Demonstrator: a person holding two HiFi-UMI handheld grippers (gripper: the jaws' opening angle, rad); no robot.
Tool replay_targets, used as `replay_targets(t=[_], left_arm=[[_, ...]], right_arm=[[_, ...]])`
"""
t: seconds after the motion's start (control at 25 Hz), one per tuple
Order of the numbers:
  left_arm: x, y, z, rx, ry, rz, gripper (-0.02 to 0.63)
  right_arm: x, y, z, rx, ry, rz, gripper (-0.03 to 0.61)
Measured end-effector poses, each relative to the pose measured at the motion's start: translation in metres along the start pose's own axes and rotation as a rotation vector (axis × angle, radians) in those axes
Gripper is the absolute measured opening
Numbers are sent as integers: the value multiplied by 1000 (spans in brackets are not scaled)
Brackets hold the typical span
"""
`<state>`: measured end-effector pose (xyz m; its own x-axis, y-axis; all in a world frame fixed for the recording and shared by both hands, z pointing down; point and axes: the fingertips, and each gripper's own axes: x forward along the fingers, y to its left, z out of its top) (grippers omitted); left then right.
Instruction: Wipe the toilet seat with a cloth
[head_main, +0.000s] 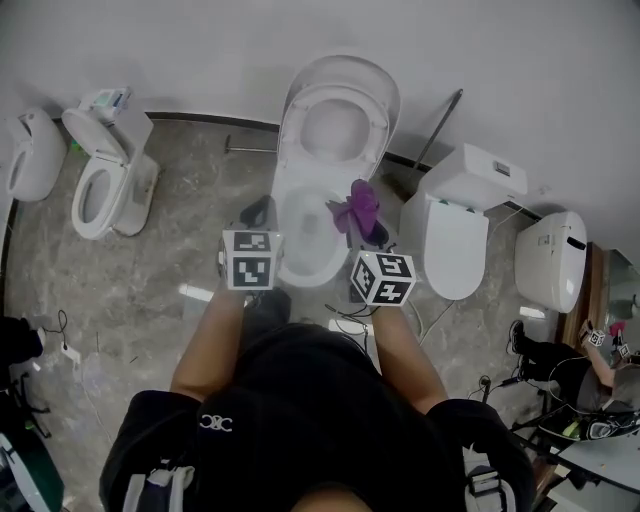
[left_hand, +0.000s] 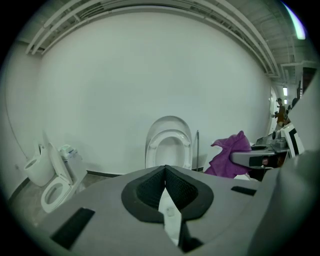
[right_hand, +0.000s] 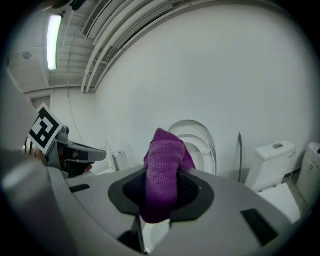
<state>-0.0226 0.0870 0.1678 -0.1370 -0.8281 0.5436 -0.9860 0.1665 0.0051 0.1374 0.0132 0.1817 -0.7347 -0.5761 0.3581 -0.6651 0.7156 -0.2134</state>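
A white toilet stands straight ahead with its lid and seat (head_main: 338, 125) both tipped up against the wall, above the open bowl (head_main: 300, 240). The raised seat (left_hand: 169, 145) also shows past the left jaws and, behind the cloth, past the right jaws (right_hand: 202, 145). My right gripper (head_main: 372, 230) (right_hand: 161, 185) is shut on a purple cloth (head_main: 357, 207) (right_hand: 162, 170), which bunches up above the jaws over the bowl's right rim. My left gripper (head_main: 258, 212) (left_hand: 165, 172) is shut with nothing in it, at the bowl's left rim. The cloth (left_hand: 227, 155) shows on the right from the left gripper.
Another toilet with its seat up (head_main: 105, 175) and a wall fixture (head_main: 30, 155) stand to the left. Two closed toilets (head_main: 455, 225) (head_main: 552, 260) stand to the right. A thin pole (head_main: 440, 125) leans on the wall. Cables lie on the floor by my feet.
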Motion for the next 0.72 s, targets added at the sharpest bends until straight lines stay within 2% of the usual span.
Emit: replay_targets(t=[0.16, 0.36, 0.52, 0.72], left_arm=[[47, 35, 7, -40, 19, -47, 5], [114, 57, -15, -127, 92, -137, 5], [151, 72, -42, -130, 164, -186, 5], [182, 85, -69, -168, 207, -187, 5]], right_arm=[[51, 1, 0, -12, 62, -36, 97], [104, -3, -14, -68, 183, -49, 97], [142, -2, -35, -31, 234, -50, 97], [182, -7, -72, 4, 317, 1, 97]])
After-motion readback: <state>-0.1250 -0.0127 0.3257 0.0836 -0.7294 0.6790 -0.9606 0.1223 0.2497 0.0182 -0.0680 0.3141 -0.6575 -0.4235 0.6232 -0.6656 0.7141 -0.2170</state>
